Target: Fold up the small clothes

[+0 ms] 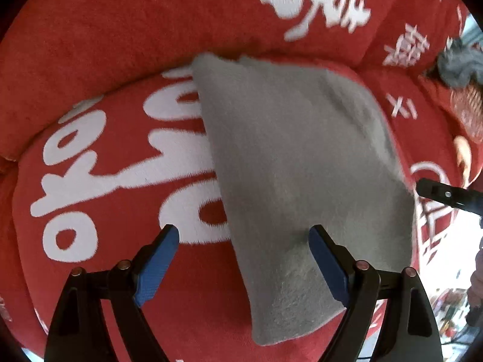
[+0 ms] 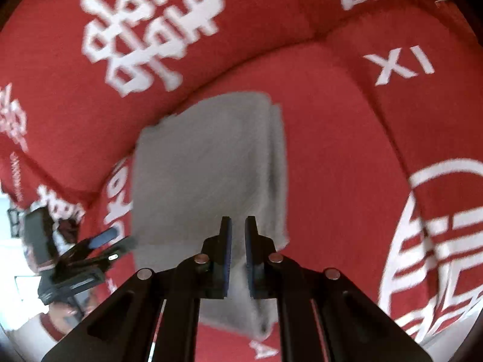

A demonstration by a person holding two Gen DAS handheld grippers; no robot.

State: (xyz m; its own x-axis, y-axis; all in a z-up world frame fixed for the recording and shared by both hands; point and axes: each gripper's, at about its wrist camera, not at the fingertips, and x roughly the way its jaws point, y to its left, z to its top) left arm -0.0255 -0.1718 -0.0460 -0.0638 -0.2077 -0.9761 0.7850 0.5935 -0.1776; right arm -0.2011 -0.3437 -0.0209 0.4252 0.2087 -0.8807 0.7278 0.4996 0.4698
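While your right gripper (image 2: 238,256) pinches the fuzzy grey cloth (image 1: 302,157) (already doubled, layers showing) on the red patterned blanket (image 1: 105,45), your left gripper (image 1: 244,259) gapes empty, so folds remain.

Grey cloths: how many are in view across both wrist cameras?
2. A folded grey cloth lies on the red blanket, its corner between the right gripper fingers. A darker grey item sits at the left view's far right edge. Others may be hidden.

Clearance: red cushioned seat (image 1: 90,60)
Open fabric from 7 to 10 o'clock of grey cloth (image 1: 295,157); raised back cushion (image 2: 211,15) blocks 12 o'clock; dark bundle (image 1: 459,66) at 2 o'clock.
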